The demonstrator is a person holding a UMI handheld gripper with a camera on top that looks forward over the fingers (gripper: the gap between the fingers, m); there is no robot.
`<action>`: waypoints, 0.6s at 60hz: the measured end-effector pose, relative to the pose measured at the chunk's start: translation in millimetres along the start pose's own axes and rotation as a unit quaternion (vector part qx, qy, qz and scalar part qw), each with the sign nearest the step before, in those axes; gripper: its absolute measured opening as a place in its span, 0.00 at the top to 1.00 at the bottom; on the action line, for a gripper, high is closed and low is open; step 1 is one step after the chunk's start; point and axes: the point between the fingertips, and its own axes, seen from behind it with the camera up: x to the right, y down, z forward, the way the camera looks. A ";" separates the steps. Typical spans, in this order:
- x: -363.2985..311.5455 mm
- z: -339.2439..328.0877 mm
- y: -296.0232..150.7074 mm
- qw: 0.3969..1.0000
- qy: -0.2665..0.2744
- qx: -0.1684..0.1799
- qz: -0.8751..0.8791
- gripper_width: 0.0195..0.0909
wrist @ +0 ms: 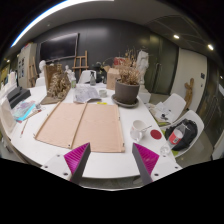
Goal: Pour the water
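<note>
The gripper [111, 160] hangs above the near edge of a white table [110, 160], its two fingers spread wide with nothing between them; the magenta pads [77, 156] show at either side with bare tabletop and the edge of two brown paper sheets [82, 124] in the gap. The things that the pouring most likely concerns sit ahead and to the right of the fingers: a white cup [137, 129] stands upright just beyond the right finger, beside a small round dish with a red centre [156, 134], and further right lies a dark bottle-like object [183, 134] with red on it, though its exact kind cannot be made out. Its long axis seems tilted rather than upright, leaning away toward the table's right rim. A potted plant [127, 88] stands well beyond, near the middle of the table, and clutter fills the far left. The relation that matters is plain: the vessels lie to the right and forward of the spread fingers, so the coming reach would probably need a swing rightward and a little ahead, the right finger being the nearer one to the cup
</note>
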 end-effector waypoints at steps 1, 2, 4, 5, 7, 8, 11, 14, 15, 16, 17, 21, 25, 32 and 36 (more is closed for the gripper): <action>0.8 1.9 -0.6 1.000 0.001 0.000 0.001 0.08; 3.4 2.9 0.2 1.000 0.003 0.000 0.002 0.08; 10.4 6.4 2.1 1.000 0.008 0.000 0.003 0.08; 15.7 9.1 3.6 1.000 0.010 0.000 0.003 0.08; 27.2 13.6 6.0 1.000 0.014 0.002 0.004 0.08; 33.5 15.7 7.7 1.000 0.016 0.002 0.004 0.08; 52.3 17.4 13.4 1.000 0.022 0.004 0.005 0.08; 77.3 23.6 19.7 1.000 0.029 0.007 0.005 0.08; 85.7 25.6 22.0 0.999 0.032 0.009 0.006 0.08; 94.2 27.4 24.7 0.999 0.035 0.010 0.006 0.08; 103.5 29.4 27.2 0.999 0.039 0.012 0.006 0.08; 140.0 37.7 39.3 0.998 0.055 0.017 0.006 0.08; 172.8 47.2 51.5 0.998 0.064 0.022 0.007 0.08; 221.5 65.4 71.1 0.997 0.070 0.018 0.017 0.08; 244.0 78.7 81.2 0.997 0.072 0.015 0.024 0.08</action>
